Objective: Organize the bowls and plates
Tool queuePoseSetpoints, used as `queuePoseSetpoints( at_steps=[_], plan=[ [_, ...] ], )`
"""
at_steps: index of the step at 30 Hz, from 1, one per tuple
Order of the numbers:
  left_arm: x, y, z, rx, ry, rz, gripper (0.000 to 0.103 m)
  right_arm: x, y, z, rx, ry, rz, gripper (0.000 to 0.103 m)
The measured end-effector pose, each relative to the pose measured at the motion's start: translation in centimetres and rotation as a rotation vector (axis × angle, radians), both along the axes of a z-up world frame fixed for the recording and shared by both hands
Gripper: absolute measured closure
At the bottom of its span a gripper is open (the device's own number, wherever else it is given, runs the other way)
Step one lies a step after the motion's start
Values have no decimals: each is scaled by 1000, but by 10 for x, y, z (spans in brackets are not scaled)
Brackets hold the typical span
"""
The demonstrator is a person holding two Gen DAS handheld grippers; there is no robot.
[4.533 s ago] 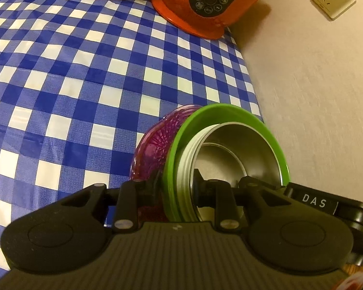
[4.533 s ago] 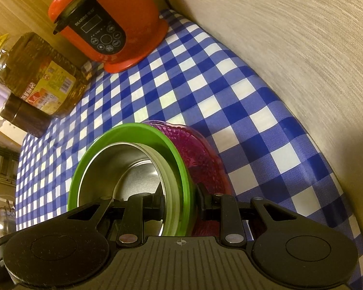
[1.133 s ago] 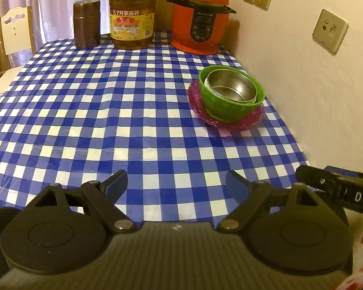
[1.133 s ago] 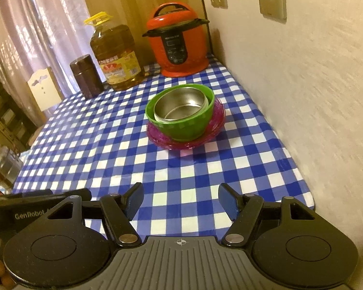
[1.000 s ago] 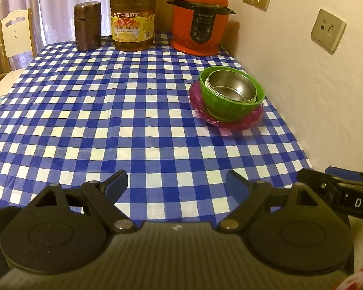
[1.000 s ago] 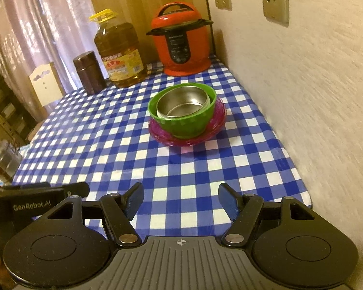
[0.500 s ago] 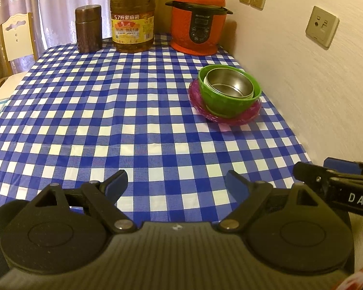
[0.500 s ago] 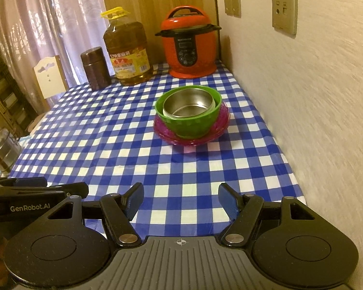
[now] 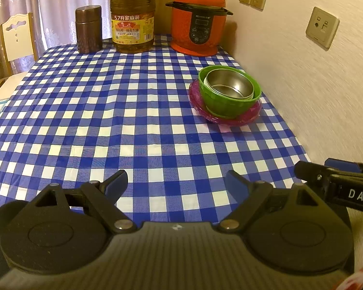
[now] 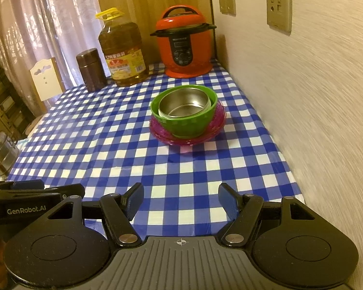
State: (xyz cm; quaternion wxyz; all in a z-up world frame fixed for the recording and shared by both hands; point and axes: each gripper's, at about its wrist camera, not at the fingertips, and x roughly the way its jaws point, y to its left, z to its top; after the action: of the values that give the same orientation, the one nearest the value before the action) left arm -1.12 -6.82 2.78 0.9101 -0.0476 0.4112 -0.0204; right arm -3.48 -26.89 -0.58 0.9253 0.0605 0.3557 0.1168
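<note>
A steel bowl (image 9: 231, 85) sits inside a green bowl (image 9: 226, 105), which stands on a purple glass plate (image 9: 232, 119) on the blue checked tablecloth near the wall. The same stack shows in the right wrist view: steel bowl (image 10: 185, 105), green bowl (image 10: 185, 124), purple plate (image 10: 188, 140). My left gripper (image 9: 175, 181) is open and empty, held back over the table's front edge, far from the stack. My right gripper (image 10: 180, 195) is open and empty, also back at the front edge.
At the table's far end stand a red pressure cooker (image 9: 198, 20), a large oil bottle (image 9: 132, 17) and a brown canister (image 9: 88, 29). The wall (image 9: 302, 72) runs along the right side. A white chair (image 9: 17, 38) stands at the far left.
Both grippers let go of the stacked bowls and plate and have pulled back from them to the front edge of the table, and have opened. The stack stays in place near the wall.
</note>
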Motion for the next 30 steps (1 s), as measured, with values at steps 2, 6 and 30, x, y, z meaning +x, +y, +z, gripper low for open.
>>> queuePoseSetpoints(
  at_steps=[2,6,30],
  plan=[
    [0,0,0,2,0,0,16,0,0,0,1,1,0,35],
    [0,0,0,2,-1,0,16,0,0,-1,0,3,2,35],
    [-1,1,-1,-1,1,0,16,1,0,-3,3,6,-2,35]
  ],
)
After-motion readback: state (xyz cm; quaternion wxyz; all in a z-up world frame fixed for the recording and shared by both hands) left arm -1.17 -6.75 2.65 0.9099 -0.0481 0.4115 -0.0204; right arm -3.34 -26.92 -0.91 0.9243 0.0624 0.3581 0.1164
